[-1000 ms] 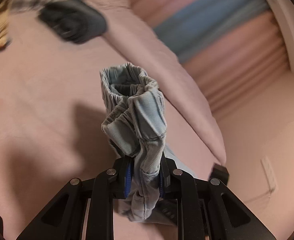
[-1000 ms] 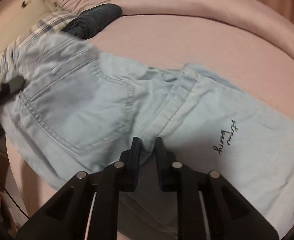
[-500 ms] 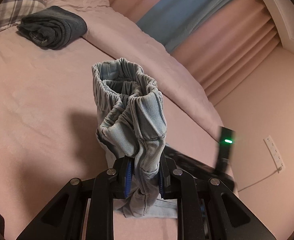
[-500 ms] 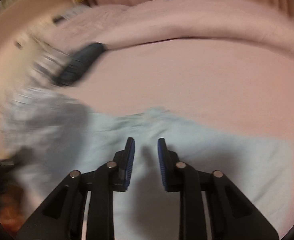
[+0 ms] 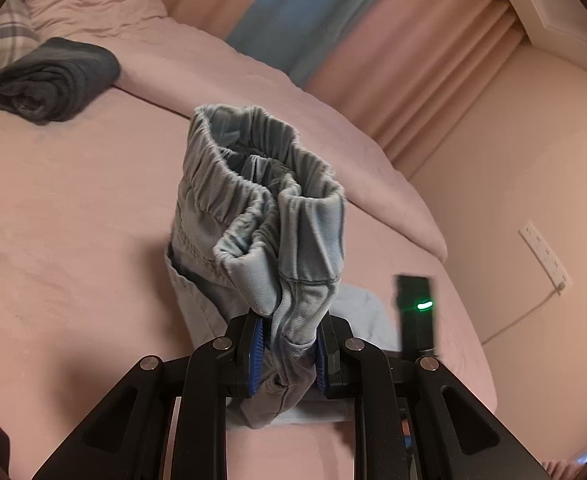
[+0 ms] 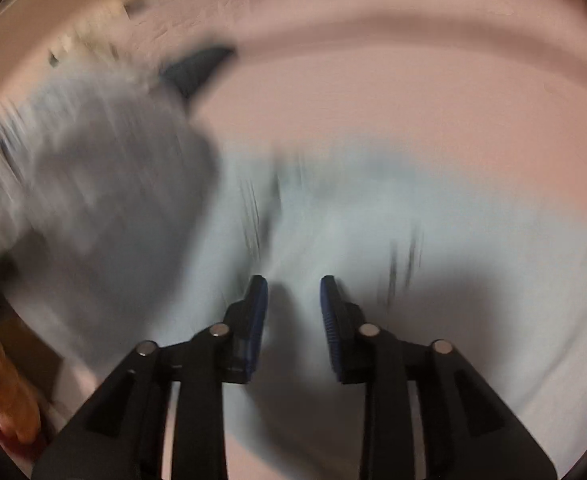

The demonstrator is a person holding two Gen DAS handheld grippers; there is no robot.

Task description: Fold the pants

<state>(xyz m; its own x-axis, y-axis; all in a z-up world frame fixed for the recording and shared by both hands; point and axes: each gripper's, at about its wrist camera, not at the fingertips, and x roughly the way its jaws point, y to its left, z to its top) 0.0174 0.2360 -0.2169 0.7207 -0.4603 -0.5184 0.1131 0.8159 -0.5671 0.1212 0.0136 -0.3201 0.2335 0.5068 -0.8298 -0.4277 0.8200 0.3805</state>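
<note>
The light blue pants (image 5: 269, 216) are bunched at their elastic waistband, and my left gripper (image 5: 287, 344) is shut on that waistband and holds it up above the pink bed (image 5: 53, 240). In the right wrist view, which is blurred by motion, the pants (image 6: 373, 220) lie spread on the bed, with the lifted waist part at the left. My right gripper (image 6: 293, 300) is open and empty just above the cloth. Part of the right gripper's body with a green light (image 5: 417, 308) shows in the left wrist view.
A rolled dark grey garment (image 5: 53, 80) lies at the far left of the bed, near a plaid pillow (image 5: 1, 44). A folded pink duvet (image 5: 293, 120) runs along the far side. Pink and blue curtains (image 5: 333, 20) and a wall socket (image 5: 545, 256) are behind.
My right gripper has let go of the pants' crotch seam, opened, and is moving fast over the cloth. My left gripper still holds the waistband, and its view has turned toward the wall.
</note>
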